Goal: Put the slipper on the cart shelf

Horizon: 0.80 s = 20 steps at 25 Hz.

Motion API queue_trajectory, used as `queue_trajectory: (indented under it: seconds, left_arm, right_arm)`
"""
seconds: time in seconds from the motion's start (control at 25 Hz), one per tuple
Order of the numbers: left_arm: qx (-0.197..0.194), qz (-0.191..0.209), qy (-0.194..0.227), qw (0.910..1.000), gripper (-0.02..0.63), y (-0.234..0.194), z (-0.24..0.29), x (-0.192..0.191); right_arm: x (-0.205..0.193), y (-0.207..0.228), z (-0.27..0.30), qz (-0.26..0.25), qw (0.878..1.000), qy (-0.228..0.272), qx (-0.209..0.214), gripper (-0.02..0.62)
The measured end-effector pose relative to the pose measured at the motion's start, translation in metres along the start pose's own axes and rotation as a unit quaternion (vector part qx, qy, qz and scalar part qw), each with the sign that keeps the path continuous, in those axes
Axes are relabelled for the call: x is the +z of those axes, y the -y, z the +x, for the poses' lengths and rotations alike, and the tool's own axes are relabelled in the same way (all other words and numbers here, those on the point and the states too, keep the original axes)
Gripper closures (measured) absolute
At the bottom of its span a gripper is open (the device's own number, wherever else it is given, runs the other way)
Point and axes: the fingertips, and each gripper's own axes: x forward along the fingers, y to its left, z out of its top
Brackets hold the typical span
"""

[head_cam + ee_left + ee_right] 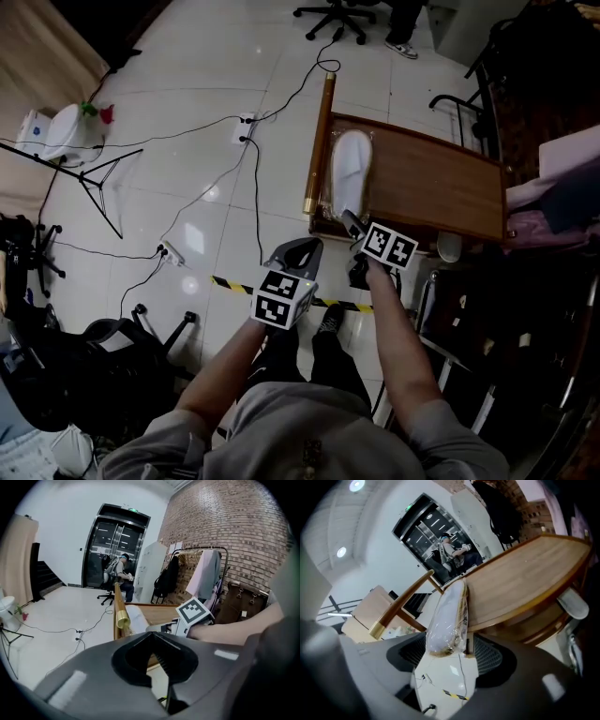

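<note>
Glossy white floor [202, 80] meets a brick wall [234, 522].

Item: slipper [351, 178], single, white, sealed in clear plastic wrap. It lies lengthwise on the cart shelf [431, 183], along the shelf's left edge in the head view, just beside the brass-tipped side rail [319, 141]. One end slightly overhangs the shelf's near edge. Shelf: brown wood, flat, rimmed.

The slipper [352, 173] is white under clear, glossy wrap. The cart shelf [431, 192] is warm brown wood grain; its rail [319, 141], at nine o'clock of the slipper, is brown with brass-gold ends. The floor [187, 112] is glossy white tile, crossed by black cables [256, 197] and yellow-and-black striped tape [230, 283]. The left tool [302, 247] and right tool [352, 223] are dark grey, their cubes patterned in black-and-white squares.
</note>
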Motion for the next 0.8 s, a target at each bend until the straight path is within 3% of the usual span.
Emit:
queue_trajectory:
  seconds: [0.08, 0.2, 0.52, 0.8]
  left_arm:
    - [0.002, -0.006, -0.004, 1.0, 0.598, -0.001, -0.001, -0.003]
    - [0.0, -0.006, -0.002, 1.0, 0.598, -0.001, -0.003, -0.006]
    - [0.006, -0.006, -0.001, 1.0, 0.598, -0.008, -0.007, -0.003]
    - [-0.009, 0.005, 0.008, 0.9999, 0.598, 0.01, 0.0, 0.013]
  right_arm:
    - [-0.001, 0.001, 0.009, 0.03, 1.0, 0.002, 0.0, 0.305]
    - [-0.006, 0.004, 0.018, 0.036, 0.999, -0.003, -0.014, 0.307]
    - [0.012, -0.009, 0.004, 0.004, 1.0, 0.03, -0.008, 0.501]
    - [0.037, -0.011, -0.035, -0.013, 0.998, 0.057, -0.001, 0.538]
